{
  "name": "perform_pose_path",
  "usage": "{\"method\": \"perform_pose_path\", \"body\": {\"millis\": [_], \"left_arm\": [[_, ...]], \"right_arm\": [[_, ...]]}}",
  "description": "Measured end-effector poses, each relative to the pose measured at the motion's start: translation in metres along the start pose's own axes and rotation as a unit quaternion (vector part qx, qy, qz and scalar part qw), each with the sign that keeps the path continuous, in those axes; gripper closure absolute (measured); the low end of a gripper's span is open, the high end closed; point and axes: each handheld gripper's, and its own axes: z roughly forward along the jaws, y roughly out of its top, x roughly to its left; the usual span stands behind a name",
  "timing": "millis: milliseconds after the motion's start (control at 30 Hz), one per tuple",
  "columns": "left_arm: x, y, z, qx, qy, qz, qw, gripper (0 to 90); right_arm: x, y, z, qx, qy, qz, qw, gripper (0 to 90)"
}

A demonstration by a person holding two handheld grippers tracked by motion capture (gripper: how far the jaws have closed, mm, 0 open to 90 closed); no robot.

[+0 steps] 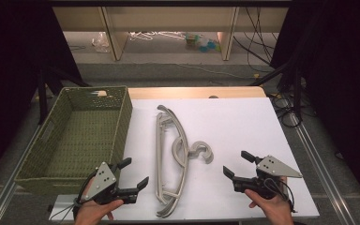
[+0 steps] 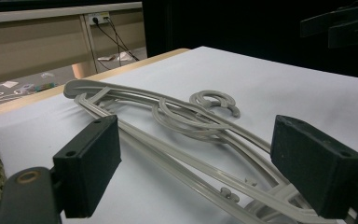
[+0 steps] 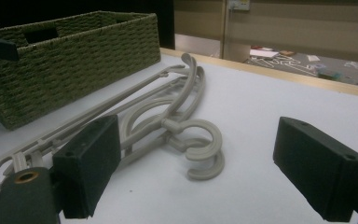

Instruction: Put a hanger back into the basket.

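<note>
Left tool [image 1: 133, 174]: jaws wide, empty, just beside grey hangers [image 1: 172, 159].
Right tool [image 1: 236, 164]: jaws wide, empty.
Writing: none readable.

Green woven basket [image 1: 79, 136] at the table's left edge; white table cover [image 1: 243, 126]; cables [image 1: 258, 35] on the floor beyond.
</note>
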Motion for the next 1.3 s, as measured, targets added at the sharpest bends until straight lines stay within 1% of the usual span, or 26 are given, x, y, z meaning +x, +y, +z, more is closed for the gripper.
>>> {"method": "perform_pose_path", "body": {"millis": [67,200,233,267,333,400,433,467,500,533,600,667,733,800,833,867,900,967,1000,1033,1067,1100,1167,1200,1267,1300], "left_arm": [[0.000,0.000,0.001,-0.005,-0.002,-0.003,1.0000,16.0],[-0.001,0.000,0.002,0.007,0.000,0.004,1.0000,16.1],[-0.002,-0.001,0.003,0.005,-0.003,-0.005,1.0000,16.1],[-0.002,0.000,0.003,0.008,-0.002,0.005,1.0000,16.2],[-0.003,0.000,0.004,0.009,-0.002,0.001,1.0000,16.2],[-0.004,-0.001,0.005,0.012,-0.002,0.007,0.9999,16.5],[-0.003,0.000,0.006,0.013,-0.004,0.015,0.9998,16.6],[-0.004,0.000,0.007,0.012,-0.004,0.010,0.9999,16.7],[-0.004,0.000,0.008,0.012,-0.005,0.012,0.9998,16.7],[-0.004,0.001,0.008,0.013,-0.006,0.014,0.9998,16.7],[-0.005,0.000,0.009,0.016,-0.007,0.005,0.9998,16.7],[-0.004,0.000,0.010,0.022,-0.008,0.013,0.9996,16.7],[-0.005,-0.001,0.011,0.026,-0.005,0.006,0.9996,16.9],[-0.005,0.000,0.011,0.035,-0.006,0.002,0.9994,17.0],[-0.005,0.001,0.011,0.038,-0.002,0.012,0.9992,17.6],[-0.006,0.001,0.011,0.040,0.002,0.011,0.9992,18.5],[-0.008,0.003,0.011,0.048,0.006,0.009,0.9988,19.2],[-0.011,0.006,0.012,0.059,0.000,0.007,0.9982,19.7],[-0.014,0.008,0.013,0.064,-0.002,0.002,0.9979,19.7],[-0.016,0.010,0.015,0.077,-0.005,0.009,0.9970,20.5],[-0.021,0.012,0.018,0.094,-0.007,0.008,0.9955,22.3],[-0.025,0.015,0.022,0.108,-0.015,0.016,0.9940,24.7],[-0.034,0.019,0.031,0.129,-0.026,0.015,0.9912,26.9],[-0.037,0.021,0.036,0.139,-0.033,0.017,0.9896,29.4],[-0.042,0.026,0.046,0.161,-0.038,0.020,0.9860,30.7],[-0.044,0.029,0.051,0.166,-0.045,0.017,0.9849,31.2]], "right_arm": [[0.000,0.000,0.000,0.001,0.001,0.000,1.0000,16.0],[0.000,0.000,0.001,0.005,-0.003,0.002,1.0000,16.1],[0.000,0.000,0.001,0.006,-0.003,0.002,1.0000,16.1],[0.000,0.000,0.000,0.009,-0.004,0.001,0.9999,16.2],[-0.001,-0.001,0.001,0.002,-0.003,0.002,1.0000,16.2],[-0.001,-0.001,0.001,0.006,-0.003,0.001,1.0000,16.2],[-0.002,-0.001,0.001,0.005,-0.006,0.002,1.0000,16.2],[-0.002,-0.002,0.001,0.006,-0.007,0.003,1.0000,16.2],[-0.003,-0.002,0.000,0.015,-0.005,0.003,0.9999,16.2],[-0.003,-0.002,0.001,0.009,-0.004,0.004,0.9999,16.2],[-0.004,-0.003,0.002,0.005,-0.006,0.006,1.0000,16.2],[-0.005,-0.003,0.001,0.010,-0.009,0.006,0.9999,16.3],[-0.006,-0.004,0.003,0.003,-0.009,0.009,0.9999,16.7],[-0.007,-0.004,0.002,0.013,-0.012,0.010,0.9998,17.2],[-0.006,-0.004,0.002,0.014,-0.012,0.009,0.9998,17.2],[-0.006,-0.004,0.001,0.016,-0.012,0.009,0.9998,17.2],[-0.005,-0.005,0.002,0.008,-0.013,0.010,0.9998,17.3],[-0.004,-0.004,0.000,0.017,-0.018,0.008,0.9997,17.4],[-0.004,-0.004,0.001,0.012,-0.017,0.008,0.9997,17.5],[-0.004,-0.004,0.001,0.011,-0.018,0.007,0.9997,17.8],[-0.003,-0.004,0.000,0.014,-0.019,0.007,0.9997,17.9],[-0.003,-0.005,-0.001,0.017,-0.022,0.007,0.9996,17.9],[-0.002,-0.004,-0.002,0.023,-0.020,0.010,0.9995,18.1],[-0.001,-0.004,-0.001,0.016,-0.020,0.011,0.9996,18.2],[-0.001,-0.004,-0.001,0.019,-0.019,0.011,0.9996,18.3],[-0.001,-0.004,-0.001,0.019,-0.019,0.010,0.9996,18.4]]}}
